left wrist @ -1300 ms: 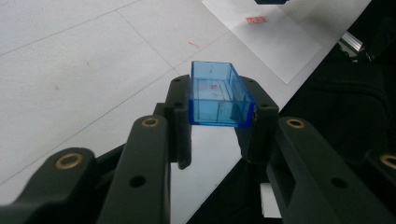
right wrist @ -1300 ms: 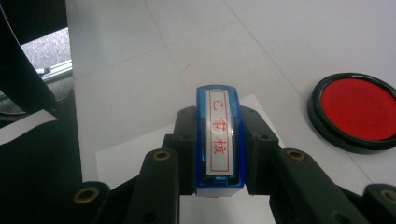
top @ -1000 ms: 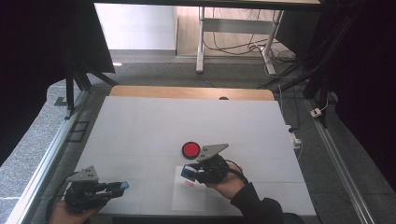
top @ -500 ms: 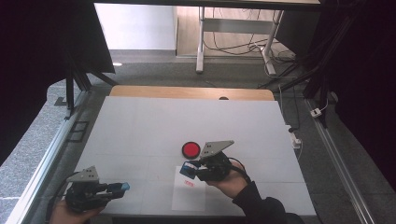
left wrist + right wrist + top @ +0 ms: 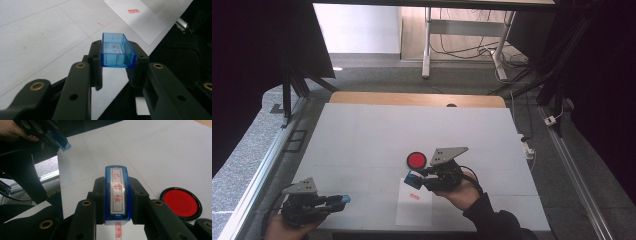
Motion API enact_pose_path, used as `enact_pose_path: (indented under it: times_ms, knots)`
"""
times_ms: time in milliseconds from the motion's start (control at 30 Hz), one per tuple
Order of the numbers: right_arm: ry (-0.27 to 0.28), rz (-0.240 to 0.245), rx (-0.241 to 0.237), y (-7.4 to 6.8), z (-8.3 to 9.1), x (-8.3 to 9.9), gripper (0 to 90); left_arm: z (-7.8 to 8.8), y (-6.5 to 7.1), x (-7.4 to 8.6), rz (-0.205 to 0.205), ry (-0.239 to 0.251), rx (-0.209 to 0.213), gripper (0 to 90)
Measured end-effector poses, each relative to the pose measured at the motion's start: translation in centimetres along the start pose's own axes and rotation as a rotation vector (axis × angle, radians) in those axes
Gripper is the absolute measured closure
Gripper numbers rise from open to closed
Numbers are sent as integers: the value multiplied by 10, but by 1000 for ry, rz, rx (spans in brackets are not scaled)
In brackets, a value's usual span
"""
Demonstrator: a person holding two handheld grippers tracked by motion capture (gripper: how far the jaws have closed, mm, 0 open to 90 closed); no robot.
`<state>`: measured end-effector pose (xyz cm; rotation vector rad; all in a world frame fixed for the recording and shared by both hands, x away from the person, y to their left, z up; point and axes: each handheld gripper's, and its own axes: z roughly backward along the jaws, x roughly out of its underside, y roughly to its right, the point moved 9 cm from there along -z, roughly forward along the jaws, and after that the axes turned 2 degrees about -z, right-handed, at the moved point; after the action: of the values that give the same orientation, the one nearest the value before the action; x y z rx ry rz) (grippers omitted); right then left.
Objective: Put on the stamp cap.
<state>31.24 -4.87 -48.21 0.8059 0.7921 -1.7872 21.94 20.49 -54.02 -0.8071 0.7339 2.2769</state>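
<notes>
Right gripper (image 5: 117,195) pinches a blue rectangular stamp (image 5: 117,192) beside the round red ink pad (image 5: 180,203); left gripper (image 5: 117,65) pinches its clear blue plastic cap (image 5: 117,50).

The left gripper (image 5: 343,199) sits low at the near left, held in the person's left hand (image 5: 282,227), its jaws level and pointing to the right. They are closed on a clear blue cap (image 5: 117,50) that sticks out past the tips. The right gripper (image 5: 411,179) is held in the right hand (image 5: 459,192) with the sleeve trailing behind, jaws pointing left. They clamp a blue stamp (image 5: 117,192), one pad on each long side.
</notes>
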Motion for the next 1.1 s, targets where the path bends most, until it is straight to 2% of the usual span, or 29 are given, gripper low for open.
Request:
enact_pose_path:
  times_ms: [367, 767, 1000, 1100]
  knots:
    - [30, 3, -11, -3, 5, -6, 707, 2, 2, -2, -13, 20, 0, 682]
    - [52, 19, -27, -9, 10, -14, 707, 1, 13, -16, -101, 41, 16, 682]
    - [64, 8, -44, -12, 12, -16, 707, -2, 19, -26, -122, 51, 40, 682]
    - [69, 6, -46, -13, 13, -18, 707, -4, 22, -32, -146, 56, 49, 682]
